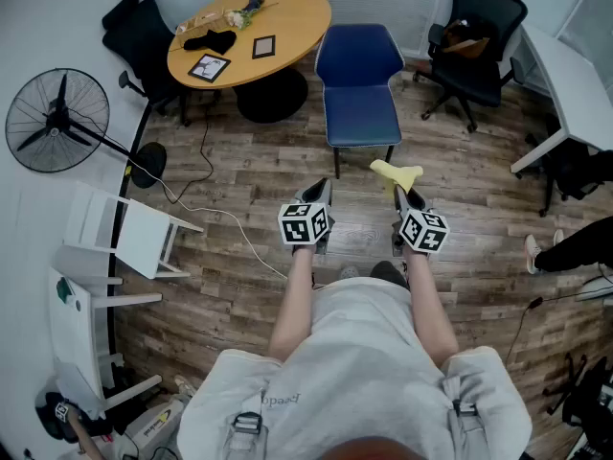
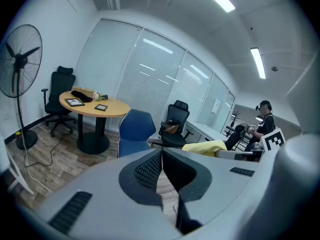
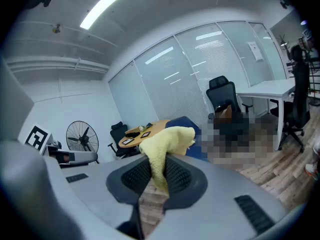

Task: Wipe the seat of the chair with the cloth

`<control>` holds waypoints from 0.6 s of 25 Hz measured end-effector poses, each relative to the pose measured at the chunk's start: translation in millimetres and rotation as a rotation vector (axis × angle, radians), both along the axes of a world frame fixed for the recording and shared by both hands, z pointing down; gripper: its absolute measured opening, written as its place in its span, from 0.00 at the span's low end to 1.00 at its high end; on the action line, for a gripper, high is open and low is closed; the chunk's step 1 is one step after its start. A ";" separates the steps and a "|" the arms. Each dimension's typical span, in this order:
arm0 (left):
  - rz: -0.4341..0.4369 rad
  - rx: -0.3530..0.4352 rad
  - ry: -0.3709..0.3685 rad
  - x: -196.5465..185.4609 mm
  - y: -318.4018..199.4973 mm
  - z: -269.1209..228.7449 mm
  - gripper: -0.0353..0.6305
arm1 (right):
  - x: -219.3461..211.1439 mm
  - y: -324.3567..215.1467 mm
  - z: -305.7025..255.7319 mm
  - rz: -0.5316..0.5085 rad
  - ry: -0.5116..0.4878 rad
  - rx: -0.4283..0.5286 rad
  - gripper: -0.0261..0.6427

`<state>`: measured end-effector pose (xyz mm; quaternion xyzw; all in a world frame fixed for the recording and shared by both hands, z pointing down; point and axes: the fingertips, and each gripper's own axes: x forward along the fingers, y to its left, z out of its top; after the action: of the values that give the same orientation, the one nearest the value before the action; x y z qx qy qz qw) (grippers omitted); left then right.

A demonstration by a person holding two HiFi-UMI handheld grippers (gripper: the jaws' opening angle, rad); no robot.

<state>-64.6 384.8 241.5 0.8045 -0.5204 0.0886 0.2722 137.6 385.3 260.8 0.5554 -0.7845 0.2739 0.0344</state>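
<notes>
A blue chair (image 1: 359, 84) stands on the wooden floor by the round table, its seat (image 1: 363, 115) bare; it also shows in the left gripper view as the blue chair (image 2: 134, 134). My right gripper (image 1: 398, 192) is shut on a yellow cloth (image 1: 396, 172), held in the air just short of the seat's front edge. In the right gripper view the cloth (image 3: 165, 141) bunches out between the jaws of my right gripper (image 3: 157, 176). My left gripper (image 1: 320, 192) is shut and holds nothing, level with the right one; its jaws meet at my left gripper (image 2: 162, 170).
A round wooden table (image 1: 251, 34) with frames and a dark item stands behind the chair. Black office chairs (image 1: 476, 38) sit at right and back left. A standing fan (image 1: 57, 121) with a trailing cable, white shelving (image 1: 115, 247) and a white desk (image 1: 565, 89) ring the floor.
</notes>
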 end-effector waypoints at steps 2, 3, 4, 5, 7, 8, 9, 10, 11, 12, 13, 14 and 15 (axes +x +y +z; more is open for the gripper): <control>0.005 0.000 0.010 1.0 1.4 0.3 0.09 | -0.5 0.1 -0.2 0.001 0.001 0.002 0.15; 0.008 0.001 0.010 1.4 1.4 -0.2 0.09 | -0.9 -0.5 -0.7 0.001 0.002 0.004 0.15; 0.011 0.005 0.008 1.6 0.9 -1.0 0.09 | -1.3 -1.5 -1.5 0.002 0.002 0.006 0.15; 0.014 0.009 0.006 1.5 0.1 -2.1 0.09 | -1.7 -2.8 -2.4 0.005 0.003 0.007 0.15; 0.015 0.016 0.010 -0.3 -1.4 -4.4 0.09 | -2.3 -4.8 -4.2 0.013 0.009 0.010 0.15; 0.014 0.019 0.018 -1.3 -1.8 -5.7 0.09 | -1.8 -5.6 -4.8 0.018 0.012 0.010 0.15; 0.013 0.021 0.029 -1.6 -2.0 -7.1 0.09 | -0.6 -6.5 -5.4 0.023 0.013 0.010 0.15; 0.014 0.023 0.040 -1.3 -1.9 -8.5 0.09 | 1.1 -7.4 -5.9 0.028 0.010 0.010 0.15; 0.016 0.025 0.048 -0.9 -1.3 -9.4 0.09 | 3.3 -8.2 -6.5 0.035 0.001 0.011 0.15; 0.016 0.027 0.051 -1.0 -0.7 -10.0 0.09 | 5.7 -9.0 -7.1 0.045 -0.014 0.012 0.15; 0.015 0.029 0.049 -1.7 -0.6 -10.1 0.09 | 7.7 -10.1 -7.8 0.053 -0.031 0.013 0.15; 0.012 0.030 0.046 -3.0 -1.1 -9.8 0.09 | 9.0 -11.4 -8.4 0.060 -0.047 0.014 0.15; 0.007 0.029 0.045 -4.7 -1.9 -8.8 0.09 | 9.5 -12.7 -8.6 0.063 -0.057 0.015 0.15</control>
<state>-69.3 382.9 232.7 0.8121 -0.5124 0.0637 0.2718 147.0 372.6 252.2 0.5719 -0.7693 0.2847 -0.0005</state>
